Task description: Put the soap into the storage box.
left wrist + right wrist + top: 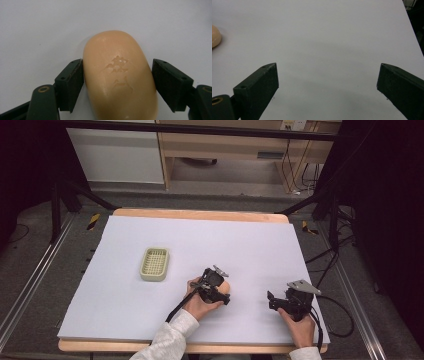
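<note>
soap bar (120,75) between left gripper (117,82) pads, long axis running away from it, pinched or nearly | right gripper (327,82) wide, idle | soap dish (154,264) far-left of left gripper

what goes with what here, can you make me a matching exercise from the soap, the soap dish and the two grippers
1. soap
2. soap dish
3. left gripper
4. right gripper

a. jaws wide apart over bare white sheet
b. pale green, with nothing in it, toward the left of the table
c. jaws at either side of the bar
d. peach bar with a stamped mark on top

Pairs: 1-d, 2-b, 3-c, 4-a
</note>
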The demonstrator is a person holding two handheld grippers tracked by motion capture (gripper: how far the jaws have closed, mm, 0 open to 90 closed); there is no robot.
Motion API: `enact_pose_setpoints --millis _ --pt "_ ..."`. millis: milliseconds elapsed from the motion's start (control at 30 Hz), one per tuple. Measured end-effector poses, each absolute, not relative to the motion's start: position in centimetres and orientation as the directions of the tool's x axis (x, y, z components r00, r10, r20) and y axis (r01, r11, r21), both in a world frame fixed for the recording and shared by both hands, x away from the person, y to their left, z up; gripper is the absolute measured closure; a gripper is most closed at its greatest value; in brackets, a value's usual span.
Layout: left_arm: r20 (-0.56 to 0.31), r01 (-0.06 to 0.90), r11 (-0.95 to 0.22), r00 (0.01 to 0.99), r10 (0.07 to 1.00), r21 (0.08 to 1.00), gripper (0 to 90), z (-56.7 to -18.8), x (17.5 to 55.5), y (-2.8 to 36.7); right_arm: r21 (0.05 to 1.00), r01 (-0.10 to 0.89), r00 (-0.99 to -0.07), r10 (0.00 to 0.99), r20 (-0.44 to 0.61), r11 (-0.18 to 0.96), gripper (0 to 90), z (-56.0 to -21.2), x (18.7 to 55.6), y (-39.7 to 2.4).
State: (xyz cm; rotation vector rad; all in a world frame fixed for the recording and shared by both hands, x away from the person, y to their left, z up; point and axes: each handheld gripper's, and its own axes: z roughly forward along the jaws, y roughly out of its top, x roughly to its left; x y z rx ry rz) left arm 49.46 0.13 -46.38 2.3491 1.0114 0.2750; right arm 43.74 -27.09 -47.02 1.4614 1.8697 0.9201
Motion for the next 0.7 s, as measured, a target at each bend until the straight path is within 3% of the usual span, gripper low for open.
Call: enact_pose_setpoints --millis 700 --pt "-0.037 0.625 -0.571 0.691 0.722 0.533 29.3 -46.21 49.56 -0.04 0.806 0.57 -0.225 0.974 -0.031 0.157 4.1 -47.02 43.74 -27.18"
